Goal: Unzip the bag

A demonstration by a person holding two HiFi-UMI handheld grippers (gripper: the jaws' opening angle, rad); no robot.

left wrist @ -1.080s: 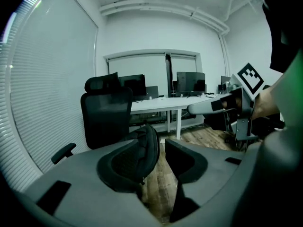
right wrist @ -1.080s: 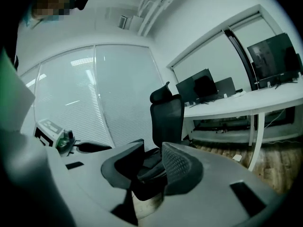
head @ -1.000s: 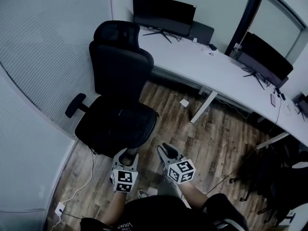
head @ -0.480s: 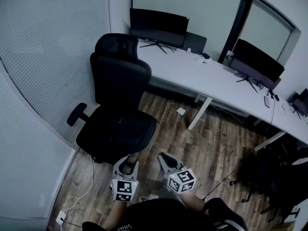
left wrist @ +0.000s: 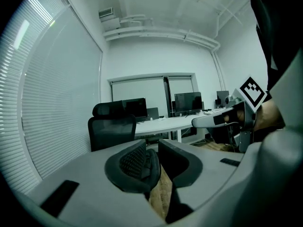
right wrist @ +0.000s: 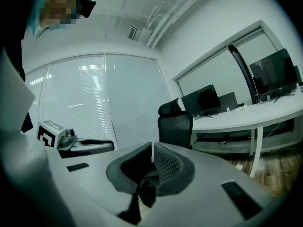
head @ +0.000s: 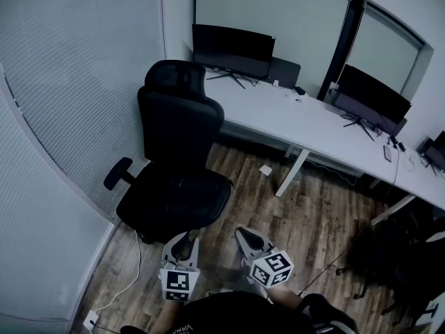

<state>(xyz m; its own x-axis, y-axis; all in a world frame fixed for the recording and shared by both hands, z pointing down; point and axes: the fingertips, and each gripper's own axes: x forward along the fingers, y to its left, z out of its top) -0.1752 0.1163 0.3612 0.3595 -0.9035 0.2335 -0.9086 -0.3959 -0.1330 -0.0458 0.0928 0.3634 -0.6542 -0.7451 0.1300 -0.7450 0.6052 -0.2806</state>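
Note:
No bag shows plainly; a dark bulky heap point(head: 407, 256) lies on the floor at the far right, too dim to identify. Both grippers hang low in the head view, over the wooden floor in front of a black office chair point(head: 177, 165). My left gripper point(head: 186, 237) point(left wrist: 152, 148) is closing, with a gap still between its jaws and nothing in it. My right gripper point(head: 245, 234) point(right wrist: 152, 150) is closing too, its jaws almost together and empty. Each gripper appears in the other's view, the right gripper point(left wrist: 210, 121) and the left gripper point(right wrist: 92, 144).
A long white desk point(head: 306, 110) with two dark monitors point(head: 233, 47) point(head: 372, 96) runs along the back and right. White blinds point(head: 69, 89) cover the wall at left. A white cable point(head: 128, 277) trails on the floor to a socket block point(head: 90, 319).
Both grippers have dropped slightly lower in the head view and their jaws have narrowed, the right more than the left. The view has shifted a little; the chair has not moved.

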